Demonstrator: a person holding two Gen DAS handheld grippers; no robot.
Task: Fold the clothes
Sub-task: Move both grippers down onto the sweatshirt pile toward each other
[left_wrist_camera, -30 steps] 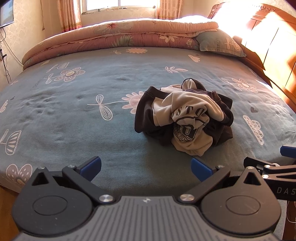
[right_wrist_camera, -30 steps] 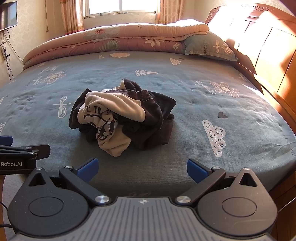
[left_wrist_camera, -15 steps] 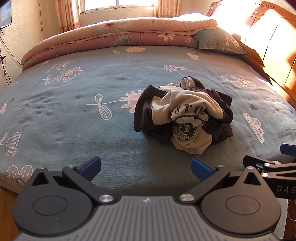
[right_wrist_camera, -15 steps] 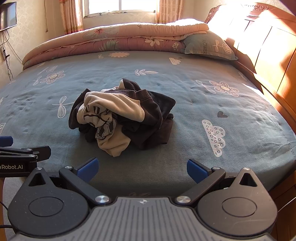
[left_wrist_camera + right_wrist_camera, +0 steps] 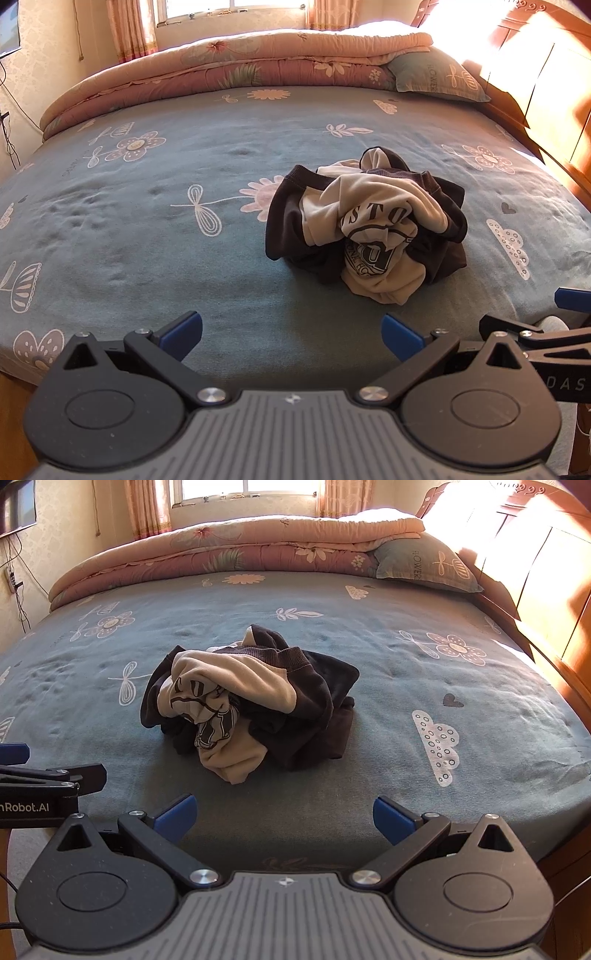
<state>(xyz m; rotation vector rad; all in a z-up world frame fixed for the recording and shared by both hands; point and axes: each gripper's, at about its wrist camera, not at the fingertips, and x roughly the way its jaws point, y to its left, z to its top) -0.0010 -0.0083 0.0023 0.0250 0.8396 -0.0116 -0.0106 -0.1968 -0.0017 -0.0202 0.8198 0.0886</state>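
Observation:
A crumpled dark-brown and cream sweatshirt [image 5: 373,225] with printed lettering lies in a heap on the blue flowered bedsheet [image 5: 147,229]. My left gripper [image 5: 291,332] hovers open over the bed's near edge, short of the heap and to its left, with nothing between its blue pads. In the right wrist view the same sweatshirt [image 5: 251,698] sits ahead and slightly left of my right gripper [image 5: 282,814], which is also open and empty. Each gripper shows at the edge of the other's view: the right gripper [image 5: 554,317] and the left gripper [image 5: 37,771].
A folded pink floral quilt [image 5: 236,62] lies across the far side of the bed, with a blue pillow [image 5: 436,74] at its right end. A wooden headboard [image 5: 546,74] runs along the right. A window with curtains [image 5: 243,491] stands behind.
Both grippers have crept slightly forward toward the bed; the sweatshirt sits a touch lower and nearer in both views. Both stay open and the heap has not moved.

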